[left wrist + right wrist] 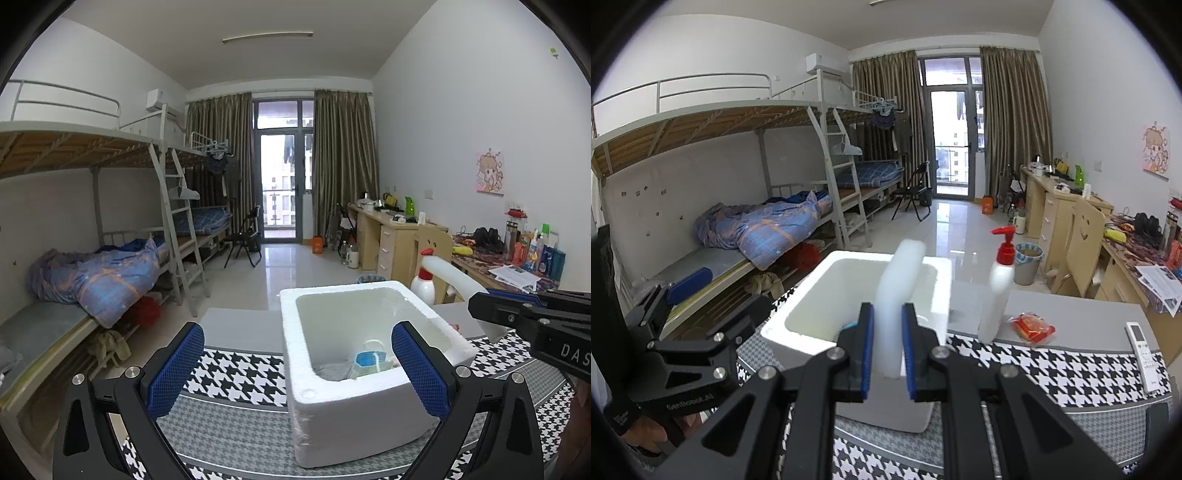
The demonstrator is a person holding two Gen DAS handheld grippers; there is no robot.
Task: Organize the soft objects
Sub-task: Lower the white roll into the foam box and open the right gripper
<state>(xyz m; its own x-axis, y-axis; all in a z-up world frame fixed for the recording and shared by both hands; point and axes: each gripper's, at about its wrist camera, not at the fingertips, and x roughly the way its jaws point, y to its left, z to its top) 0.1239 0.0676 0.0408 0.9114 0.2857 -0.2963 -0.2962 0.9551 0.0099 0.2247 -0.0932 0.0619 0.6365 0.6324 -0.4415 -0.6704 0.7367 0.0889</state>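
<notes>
Item: a white foam strip [899, 280], soft and bent over at its free end, was held in the right gripper [887, 354]. The jaws were nearly closed, the blue pads pressed on both faces of the strip. In the left wrist view the same strip [448, 275] was seen arching out of the right gripper [480, 304] above the far right corner of the box.

Receptacle: a white foam box [291, 369], open-topped, was set on a houndstooth cloth [236, 376] over a grey table. Small soft items were already lodged at its bottom, among them a blue and white piece [369, 360]; they could not be identified further.

Left gripper [297, 373]: its jaws were wide apart and nothing was held; the near left corner of the box lay between the two pads, neither of which was seen to touch it.

Also noted on the table: a white pump bottle with red head [997, 288], a red packet [1032, 326], a white remote [1143, 350].

Step in hand, as judged: placing the strip into the box. It would be done well if the strip were brought over the middle of the opening, its drooping end lowered inside the rim first, and the grip let go only once the strip was below the rim. The springy foam could flick out; the pump bottle stood near and could be knocked.
</notes>
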